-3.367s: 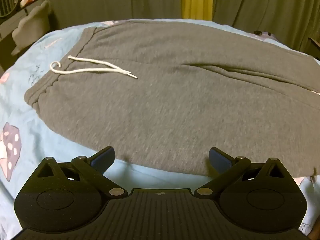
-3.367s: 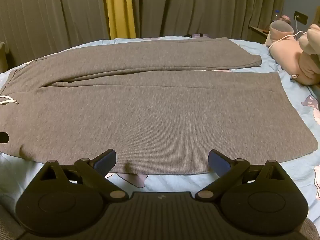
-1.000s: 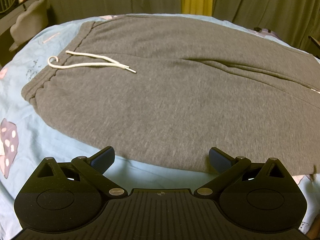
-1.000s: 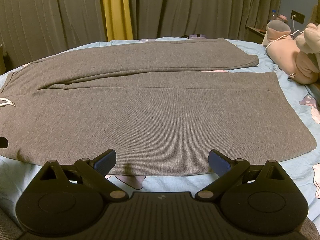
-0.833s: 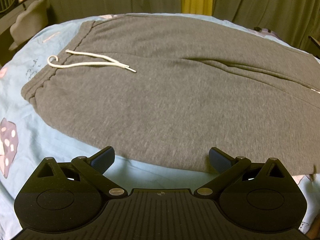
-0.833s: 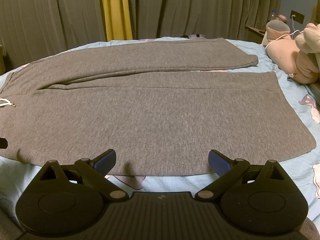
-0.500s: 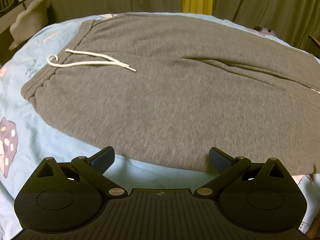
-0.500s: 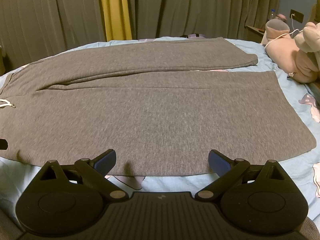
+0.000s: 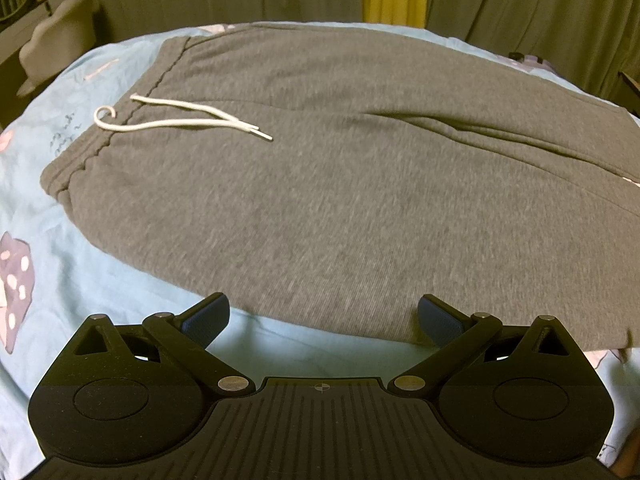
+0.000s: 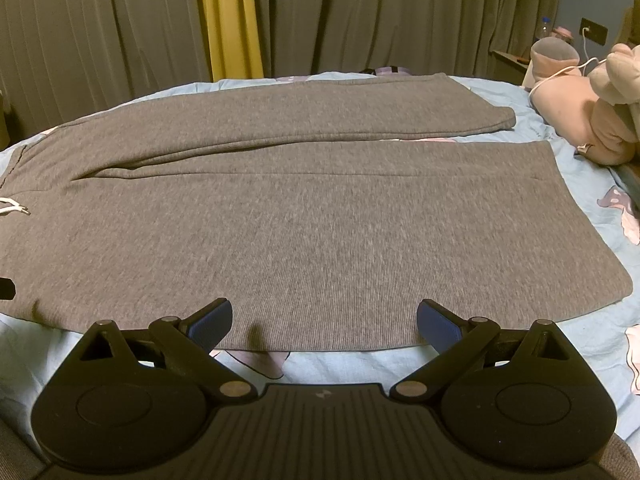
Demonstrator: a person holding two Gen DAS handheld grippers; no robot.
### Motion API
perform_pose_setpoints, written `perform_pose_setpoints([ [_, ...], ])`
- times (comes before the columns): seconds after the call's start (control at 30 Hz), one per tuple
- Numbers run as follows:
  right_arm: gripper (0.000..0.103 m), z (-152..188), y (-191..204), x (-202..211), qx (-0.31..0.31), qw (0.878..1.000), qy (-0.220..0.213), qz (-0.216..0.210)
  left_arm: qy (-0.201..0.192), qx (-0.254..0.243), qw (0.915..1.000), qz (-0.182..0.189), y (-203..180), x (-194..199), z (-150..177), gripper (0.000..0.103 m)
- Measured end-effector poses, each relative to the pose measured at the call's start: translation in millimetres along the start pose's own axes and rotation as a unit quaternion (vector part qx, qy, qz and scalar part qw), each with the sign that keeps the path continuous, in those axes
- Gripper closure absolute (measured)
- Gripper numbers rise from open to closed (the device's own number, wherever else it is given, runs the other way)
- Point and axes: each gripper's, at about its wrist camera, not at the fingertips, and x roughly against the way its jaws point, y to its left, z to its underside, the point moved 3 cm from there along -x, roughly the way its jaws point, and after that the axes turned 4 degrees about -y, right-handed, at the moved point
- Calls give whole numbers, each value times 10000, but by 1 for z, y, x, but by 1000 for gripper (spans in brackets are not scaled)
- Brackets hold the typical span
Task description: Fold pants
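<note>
Since a second ago: almost nothing changed; your left gripper point(image 9: 322, 316) nudged slightly, no fold started. Your right gripper point(image 10: 324, 318) likewise: both claws wide, empty, poised at near hem. One pants point(image 10: 304, 216) flat on bed point(image 9: 52, 208), two legs spread, waistband at 9 o'clock. One white drawstring point(image 9: 180, 120). Two plush toys point(image 10: 588, 120) at 2 o'clock.

Both wrist cameras sit low at the bed's near edge, facing the curtains: left over the waistband, right over the legs, sharing the grey sweatpants point(image 9: 340, 184) point(image 10: 304, 216).
</note>
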Motion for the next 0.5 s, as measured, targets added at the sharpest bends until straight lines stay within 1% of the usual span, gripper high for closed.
perform_pose_setpoints([
  [0.5, 4, 2, 0, 0, 7, 10000, -7, -11, 45, -4, 10000, -21, 1, -1, -1, 0],
])
